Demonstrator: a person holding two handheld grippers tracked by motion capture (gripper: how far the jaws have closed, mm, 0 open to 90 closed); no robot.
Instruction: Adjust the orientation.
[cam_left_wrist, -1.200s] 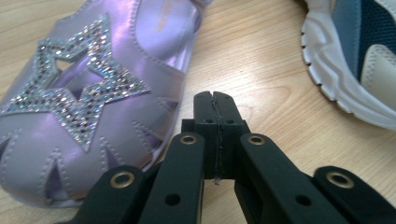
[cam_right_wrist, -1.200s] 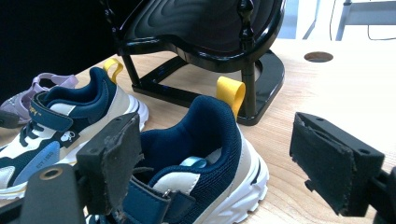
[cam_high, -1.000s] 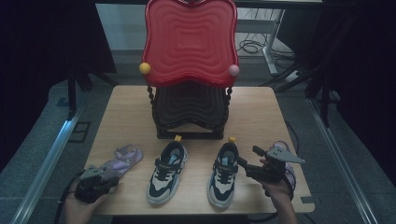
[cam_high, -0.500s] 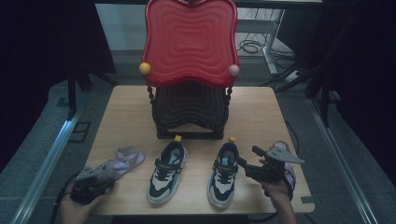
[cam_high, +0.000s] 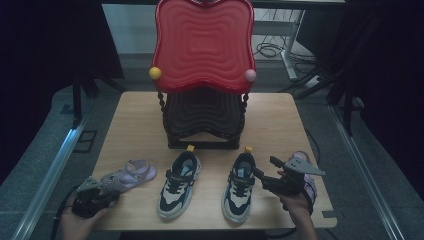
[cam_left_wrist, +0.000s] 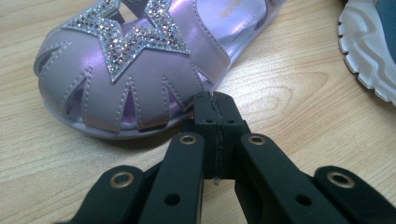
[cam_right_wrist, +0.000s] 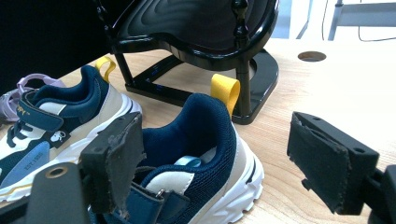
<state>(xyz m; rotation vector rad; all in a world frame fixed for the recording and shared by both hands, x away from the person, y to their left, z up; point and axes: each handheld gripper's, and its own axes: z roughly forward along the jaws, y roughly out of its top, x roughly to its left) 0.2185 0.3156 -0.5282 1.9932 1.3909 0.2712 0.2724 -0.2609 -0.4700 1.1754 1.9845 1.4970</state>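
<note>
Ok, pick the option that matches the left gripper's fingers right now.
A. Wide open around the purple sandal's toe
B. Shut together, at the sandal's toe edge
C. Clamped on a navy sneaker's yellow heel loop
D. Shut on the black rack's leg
B: in the left gripper view the left gripper has its two black fingers pressed flat against each other, tips at the toe rim of the purple sandal on the table.

Small gold print stood on the shiny insole of the purple sandal (cam_left_wrist: 135, 70), but it was too tiny to read. A pale blue patch on the side of the far sneaker (cam_right_wrist: 51, 126) carried small letters, also too blurred.
</note>
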